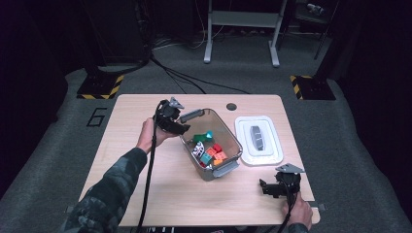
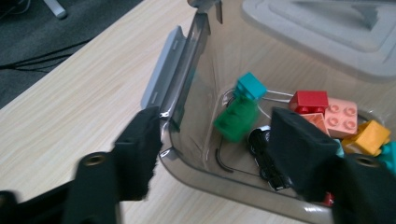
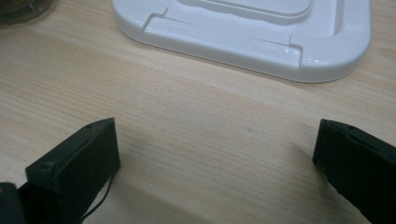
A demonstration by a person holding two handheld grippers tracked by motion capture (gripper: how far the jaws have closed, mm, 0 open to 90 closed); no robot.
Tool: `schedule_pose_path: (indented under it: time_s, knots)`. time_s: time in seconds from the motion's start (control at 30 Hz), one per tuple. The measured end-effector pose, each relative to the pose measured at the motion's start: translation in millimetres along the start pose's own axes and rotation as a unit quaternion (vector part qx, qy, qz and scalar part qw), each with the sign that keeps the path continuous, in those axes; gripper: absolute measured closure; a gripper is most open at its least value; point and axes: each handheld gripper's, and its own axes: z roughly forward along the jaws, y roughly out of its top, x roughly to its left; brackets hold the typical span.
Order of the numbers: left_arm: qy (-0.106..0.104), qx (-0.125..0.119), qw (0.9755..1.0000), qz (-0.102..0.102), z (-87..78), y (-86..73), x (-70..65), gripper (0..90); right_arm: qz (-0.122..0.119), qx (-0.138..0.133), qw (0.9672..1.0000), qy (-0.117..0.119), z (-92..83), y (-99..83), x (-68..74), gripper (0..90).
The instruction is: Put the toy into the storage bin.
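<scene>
A clear grey plastic bin [image 1: 192, 155] stands mid-table and holds several toy bricks: green [image 2: 237, 119], teal [image 2: 251, 86], red [image 2: 309, 99], pink [image 2: 341, 116] and yellow [image 2: 371, 136]. My left gripper [image 1: 180, 127] is at the bin's far-left corner. In the left gripper view its jaws [image 2: 215, 140] stand open astride the bin's rim [image 2: 191, 79], one outside and one inside. The blurred green brick lies between them, untouched. My right gripper [image 1: 265, 187] rests open near the table's front right, with bare wood between its jaws [image 3: 215, 158].
A white lid [image 1: 258, 141] lies flat to the right of the bin, just beyond the right gripper [image 3: 243, 32]. The bin has grey latch handles at both ends [image 1: 226, 168]. A cable hole [image 1: 231, 106] sits near the table's far edge.
</scene>
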Motion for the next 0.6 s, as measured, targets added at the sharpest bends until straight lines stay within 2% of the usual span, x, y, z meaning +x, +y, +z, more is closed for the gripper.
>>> schedule_pose_path:
  time_s: [0.13, 0.3, 0.6]
  knots:
    - [0.008, -0.014, 0.9998, -0.011, -15.0, -11.4, 4.0, 22.4, 0.000, 0.000, 1.0000, 0.000, 0.0, 0.0, 0.1, 0.0]
    - [0.012, -0.025, 0.9990, -0.035, -27.6, -34.4, 12.2, 17.4, 0.000, 0.000, 1.0000, 0.000, 0.0, 0.1, -0.1, 0.0]
    - [0.017, -0.021, 0.9965, -0.079, -33.2, -84.4, 29.9, 14.5, 0.000, 0.000, 1.0000, 0.000, 0.0, 0.0, 0.0, 0.0]
